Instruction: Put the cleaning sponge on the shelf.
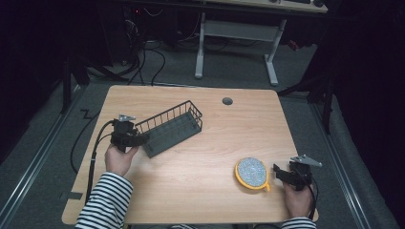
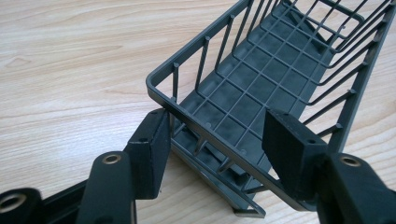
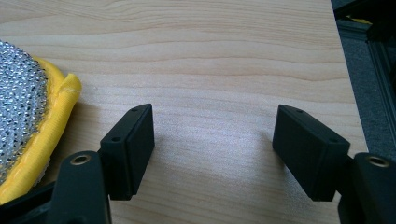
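Note:
A dark grey wire basket (image 1: 172, 129) lies slantwise on the left half of the wooden table (image 1: 215, 143). My left gripper (image 1: 143, 139) is at its near end. In the left gripper view the jaws of the left gripper (image 2: 219, 135) straddle the narrow end of the basket (image 2: 261, 79), one pad against the rim's corner and the other against the opposite side wall. A round scouring pad (image 1: 251, 172), silver with a yellow border, lies at the front right. My right gripper (image 1: 277, 172) rests just to its right, open and holding nothing. In the right gripper view the pad (image 3: 23, 107) lies left of the right gripper (image 3: 212, 140).
A round cable hole (image 1: 227, 101) sits near the table's far edge. Striped sleeves come in from the bottom. The table's right edge (image 3: 343, 74) runs close beside my right gripper. A desk frame (image 1: 239, 43) and cables stand on the floor beyond.

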Tool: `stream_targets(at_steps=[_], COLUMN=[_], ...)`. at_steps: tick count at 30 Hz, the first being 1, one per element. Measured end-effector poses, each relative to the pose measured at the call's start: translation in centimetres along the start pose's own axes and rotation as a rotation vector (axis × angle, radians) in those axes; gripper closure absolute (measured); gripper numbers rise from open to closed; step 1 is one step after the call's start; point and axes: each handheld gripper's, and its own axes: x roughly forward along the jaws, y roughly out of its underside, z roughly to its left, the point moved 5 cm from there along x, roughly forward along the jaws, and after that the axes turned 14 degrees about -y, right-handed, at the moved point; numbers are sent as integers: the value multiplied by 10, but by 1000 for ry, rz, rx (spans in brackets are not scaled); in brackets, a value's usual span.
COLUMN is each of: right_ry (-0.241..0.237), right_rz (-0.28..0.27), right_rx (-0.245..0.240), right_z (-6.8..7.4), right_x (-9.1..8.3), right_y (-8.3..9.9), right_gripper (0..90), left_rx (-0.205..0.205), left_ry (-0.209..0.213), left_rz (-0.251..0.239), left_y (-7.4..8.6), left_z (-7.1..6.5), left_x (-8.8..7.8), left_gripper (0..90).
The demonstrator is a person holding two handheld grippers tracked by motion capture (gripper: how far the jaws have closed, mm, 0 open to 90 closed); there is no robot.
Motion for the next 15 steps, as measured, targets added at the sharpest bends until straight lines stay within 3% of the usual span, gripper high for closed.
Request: stream_targets(at_steps=[15], right_ry=[0], right_rz=[0], right_rx=[-3], right_z=[0], right_x=[0], right_y=[0], right_gripper=[296], left_rx=[77], left_ry=[54], left_rz=[-12], left_y=[0], left_z=[-38], left_x=[0], left_gripper=[448])
